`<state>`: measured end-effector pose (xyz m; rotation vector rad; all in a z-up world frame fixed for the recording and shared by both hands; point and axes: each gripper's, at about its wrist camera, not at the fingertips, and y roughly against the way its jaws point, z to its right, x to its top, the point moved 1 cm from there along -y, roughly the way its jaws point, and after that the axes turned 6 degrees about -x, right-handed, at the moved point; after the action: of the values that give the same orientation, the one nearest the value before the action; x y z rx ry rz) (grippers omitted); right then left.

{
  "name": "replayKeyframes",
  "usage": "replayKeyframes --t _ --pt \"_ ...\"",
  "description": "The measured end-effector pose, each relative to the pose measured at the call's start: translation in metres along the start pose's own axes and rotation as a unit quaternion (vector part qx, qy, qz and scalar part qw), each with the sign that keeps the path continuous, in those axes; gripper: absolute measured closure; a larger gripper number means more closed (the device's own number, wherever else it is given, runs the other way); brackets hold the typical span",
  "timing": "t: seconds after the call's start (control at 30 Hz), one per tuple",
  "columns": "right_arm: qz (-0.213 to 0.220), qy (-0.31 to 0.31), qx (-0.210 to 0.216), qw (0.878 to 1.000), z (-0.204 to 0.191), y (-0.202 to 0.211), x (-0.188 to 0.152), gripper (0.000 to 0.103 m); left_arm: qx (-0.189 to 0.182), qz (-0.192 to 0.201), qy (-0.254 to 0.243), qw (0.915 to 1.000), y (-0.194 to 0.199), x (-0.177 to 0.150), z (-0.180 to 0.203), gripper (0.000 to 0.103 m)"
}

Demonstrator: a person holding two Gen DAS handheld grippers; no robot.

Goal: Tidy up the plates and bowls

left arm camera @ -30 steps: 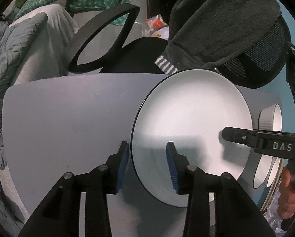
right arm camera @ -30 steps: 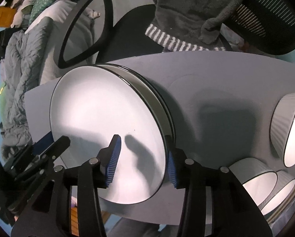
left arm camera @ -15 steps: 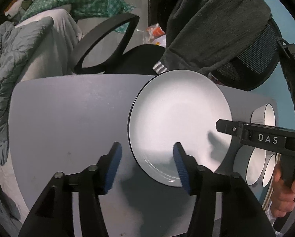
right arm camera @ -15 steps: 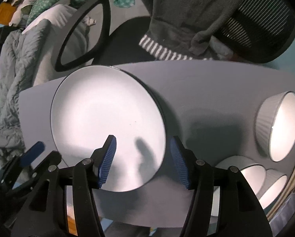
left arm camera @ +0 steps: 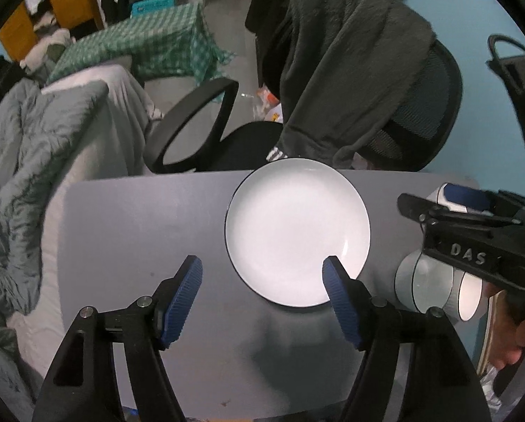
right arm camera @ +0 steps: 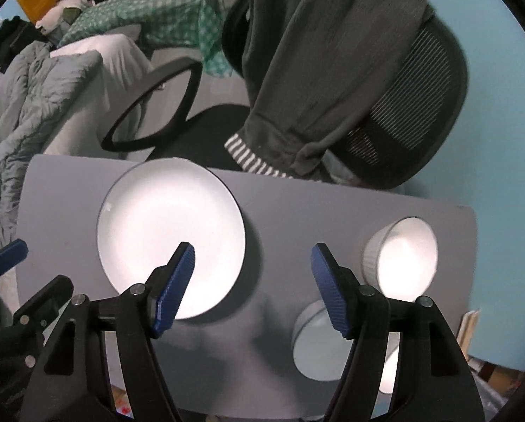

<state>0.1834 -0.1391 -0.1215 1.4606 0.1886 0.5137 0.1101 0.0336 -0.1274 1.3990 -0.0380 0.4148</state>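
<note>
Opening my left gripper (left arm camera: 262, 292) and right gripper (right arm camera: 251, 274) wide (nothing between pads), hovering above plate (left arm camera: 297, 228) mid-frame.

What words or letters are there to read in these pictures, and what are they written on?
"DAS": raised letters on the black body of the right gripper, seen from the left wrist camera.
No other text can be read. The white plate, the bowls and the grey table show no writing. Things in the room behind are too small and blurred to read.

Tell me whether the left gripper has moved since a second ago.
Yes. The left gripper has risen away from the grey table: the white plate looks smaller, and the opening jaws no longer straddle its rim.
</note>
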Motion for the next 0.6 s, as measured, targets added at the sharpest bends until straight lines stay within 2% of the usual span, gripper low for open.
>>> replayKeyframes --t 0.4,0.6 --pt "0.064 -0.015 0.016 0.998 0.016 0.071 -0.022 0.034 -0.001 0.04 -0.013 0.9991 0.057 -0.011 0.016 0.029" --pt "0.084 -0.025 0.016 0.996 0.019 0.093 -0.034 0.034 -0.013 0.084 0.006 0.9963 0.088 -0.021 0.015 0.029"
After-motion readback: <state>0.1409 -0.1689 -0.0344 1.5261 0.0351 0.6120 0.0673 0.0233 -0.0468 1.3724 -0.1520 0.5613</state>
